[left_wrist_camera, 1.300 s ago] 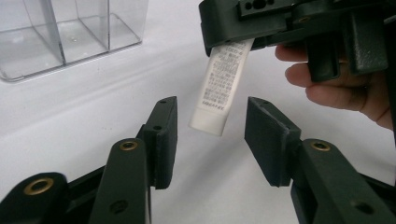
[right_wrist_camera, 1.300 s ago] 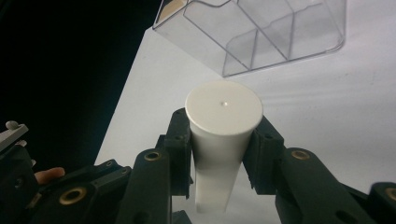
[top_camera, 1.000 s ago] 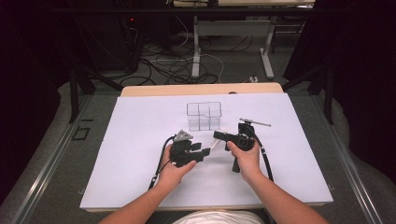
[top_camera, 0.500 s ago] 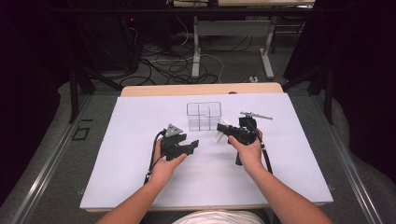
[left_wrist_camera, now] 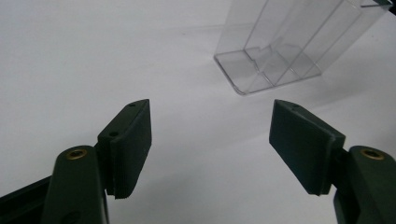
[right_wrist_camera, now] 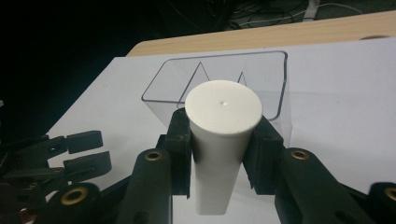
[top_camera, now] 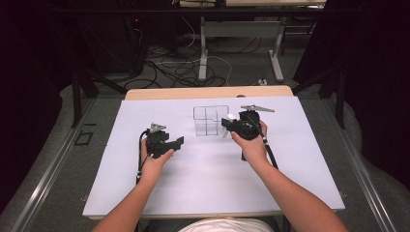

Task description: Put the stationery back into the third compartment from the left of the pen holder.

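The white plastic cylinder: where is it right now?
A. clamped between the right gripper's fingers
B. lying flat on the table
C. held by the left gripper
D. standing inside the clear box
A: the white plastic cylinder sits squeezed between the right gripper's black fingers, near the clear plastic divided box.

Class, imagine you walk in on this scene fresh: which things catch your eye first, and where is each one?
First, the white cylinder, clamped upright between the jaws of the right gripper, right beside the clear divided box at the far middle of the white table. Then the left gripper, held open and empty above the table, nearer the person and left of the box.
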Action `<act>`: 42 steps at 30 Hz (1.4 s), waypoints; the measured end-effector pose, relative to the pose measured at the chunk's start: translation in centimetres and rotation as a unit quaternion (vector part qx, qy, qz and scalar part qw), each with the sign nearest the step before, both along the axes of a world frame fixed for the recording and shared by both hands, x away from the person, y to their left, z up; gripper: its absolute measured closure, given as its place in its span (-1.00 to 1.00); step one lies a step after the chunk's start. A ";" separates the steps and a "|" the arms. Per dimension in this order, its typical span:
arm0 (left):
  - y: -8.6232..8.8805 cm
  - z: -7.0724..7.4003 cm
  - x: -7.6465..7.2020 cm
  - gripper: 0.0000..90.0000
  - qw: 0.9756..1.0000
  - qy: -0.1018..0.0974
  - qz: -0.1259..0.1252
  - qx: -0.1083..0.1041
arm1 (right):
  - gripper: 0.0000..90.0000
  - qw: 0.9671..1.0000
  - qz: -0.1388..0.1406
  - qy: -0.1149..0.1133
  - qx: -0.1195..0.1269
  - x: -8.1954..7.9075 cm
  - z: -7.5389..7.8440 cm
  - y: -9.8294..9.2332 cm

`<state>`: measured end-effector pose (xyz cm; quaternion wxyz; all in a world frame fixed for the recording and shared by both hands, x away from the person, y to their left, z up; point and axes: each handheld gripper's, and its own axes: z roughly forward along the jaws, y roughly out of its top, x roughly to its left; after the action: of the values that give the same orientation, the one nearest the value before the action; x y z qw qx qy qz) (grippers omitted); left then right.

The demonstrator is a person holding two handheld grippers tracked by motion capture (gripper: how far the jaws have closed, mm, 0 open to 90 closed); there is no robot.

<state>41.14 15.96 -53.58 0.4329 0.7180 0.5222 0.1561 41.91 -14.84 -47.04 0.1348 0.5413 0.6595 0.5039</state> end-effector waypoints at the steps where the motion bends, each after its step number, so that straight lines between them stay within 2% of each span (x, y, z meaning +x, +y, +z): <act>1: 0.3 0.1 0.1 -0.35 1.000 0.005 0.002 0.002 | 0.48 1.000 -0.002 -0.001 -0.001 0.1 0.2 0.1; 2: 0.4 0.1 0.1 -0.38 1.000 0.008 0.008 -0.007 | 0.48 1.000 -0.002 -0.003 -0.006 0.3 0.3 0.2; 6: 1.0 0.4 0.4 -0.53 1.000 0.010 0.019 -0.020 | 0.48 1.000 -0.007 -0.014 -0.019 0.9 1.0 0.6; 9: 1.4 0.6 0.5 -0.62 0.999 0.012 0.030 -0.027 | 0.48 0.999 -0.011 -0.018 -0.027 1.4 1.7 1.0; 12: 1.8 0.8 0.5 -0.65 0.999 0.010 0.041 -0.026 | 0.48 0.999 -0.014 -0.025 -0.038 1.9 2.4 1.4; 14: 2.0 0.9 0.6 -0.70 0.998 0.007 0.051 -0.035 | 0.48 0.998 -0.018 -0.031 -0.045 2.3 2.7 1.8; 18: 2.3 0.8 0.8 -0.76 0.998 0.014 0.064 -0.023 | 0.48 0.997 -0.020 -0.037 -0.058 2.8 3.4 2.3; 23: 2.6 0.7 1.0 -0.99 0.997 0.016 0.071 -0.018 | 0.48 0.996 -0.025 -0.040 -0.071 3.6 3.6 2.9; 26: 2.7 0.6 1.0 -0.99 0.997 0.018 0.073 -0.019 | 0.48 0.996 -0.028 -0.039 -0.079 4.1 3.5 3.1; 30: 2.8 0.5 1.0 -0.99 0.998 0.019 0.064 -0.009 | 0.48 0.995 -0.031 -0.035 -0.088 4.6 3.3 3.5; 31: 2.8 0.4 1.0 -0.99 0.998 0.018 0.060 -0.005 | 0.48 0.995 -0.031 -0.034 -0.092 4.8 3.3 3.6; 32: 2.8 0.3 1.0 -0.99 0.998 0.014 0.058 0.007 | 0.48 0.994 -0.033 -0.034 -0.095 4.9 3.2 3.7; 33: 2.8 0.3 1.0 -0.99 0.998 0.014 0.061 0.016 | 0.48 0.994 -0.035 -0.032 -0.096 5.1 3.2 3.7; 37: 2.9 0.1 1.0 -0.99 0.997 0.012 0.068 0.027 | 0.48 0.993 -0.047 -0.028 -0.105 5.8 2.8 3.6; 42: 3.1 -0.1 1.1 -0.98 0.997 0.013 0.073 0.031 | 0.48 0.992 -0.059 -0.018 -0.113 6.6 2.1 3.4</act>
<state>42.23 19.02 -53.66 0.3914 0.6930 0.5736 0.1938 48.46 -11.40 -44.97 0.2366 0.5513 0.6764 0.4273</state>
